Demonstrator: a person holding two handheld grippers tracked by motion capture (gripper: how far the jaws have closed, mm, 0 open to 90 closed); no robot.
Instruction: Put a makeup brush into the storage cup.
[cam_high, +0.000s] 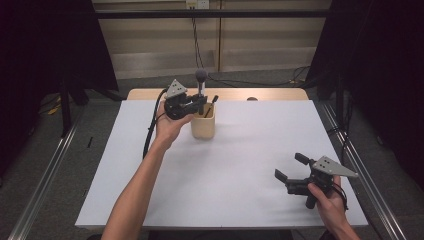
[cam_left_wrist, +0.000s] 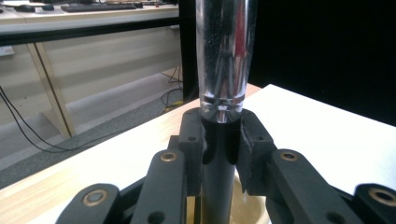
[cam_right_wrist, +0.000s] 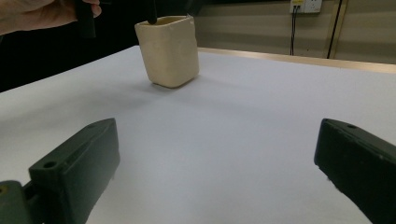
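Clamping my left gripper (cam_high: 196, 104) on the makeup brush (cam_high: 201, 82) upright over the beige cup (cam_high: 203, 125), I judge it partway in or out, while my right gripper (cam_high: 291, 167) idles near the table (cam_high: 240, 165) edge, jaws wide apart.

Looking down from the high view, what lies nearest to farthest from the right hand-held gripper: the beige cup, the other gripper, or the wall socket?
From the right hand-held gripper, at the table's near right:
1. Beige cup, left of centre, farther back.
2. Left hand-held gripper, just beyond the cup, clamping a brush handle.
3. Wall socket, on the back wall.
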